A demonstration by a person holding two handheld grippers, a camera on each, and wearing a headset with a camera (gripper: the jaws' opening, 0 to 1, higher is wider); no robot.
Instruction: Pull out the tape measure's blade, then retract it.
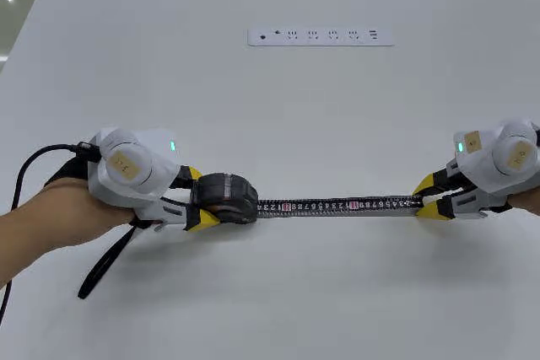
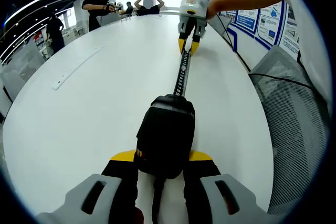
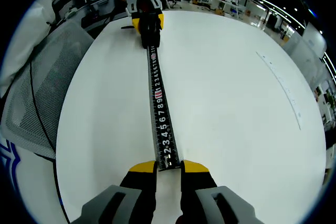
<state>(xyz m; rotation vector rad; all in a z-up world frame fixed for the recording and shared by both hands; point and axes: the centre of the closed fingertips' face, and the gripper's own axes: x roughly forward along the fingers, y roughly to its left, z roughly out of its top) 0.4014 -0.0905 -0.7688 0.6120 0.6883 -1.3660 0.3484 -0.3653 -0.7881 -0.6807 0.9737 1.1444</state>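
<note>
A dark grey tape measure case [image 1: 226, 198] lies on the white table, held between the yellow-tipped fingers of my left gripper [image 1: 205, 200], which is shut on it. In the left gripper view the case [image 2: 166, 136] sits between the jaws. Its black blade [image 1: 337, 206] with white numbers stretches right along the table to my right gripper [image 1: 429, 197], which is shut on the blade's end. The blade [image 3: 159, 114] runs away from the right gripper [image 3: 168, 167] toward the case [image 3: 148, 24]. The right gripper [image 2: 188, 46] appears far off in the left gripper view.
A white power strip [image 1: 320, 36] lies at the back of the table. A black strap [image 1: 105, 263] and cable [image 1: 29, 166] trail from the left hand. A mesh chair [image 2: 289, 103] stands beside the table edge, and people stand at the far end.
</note>
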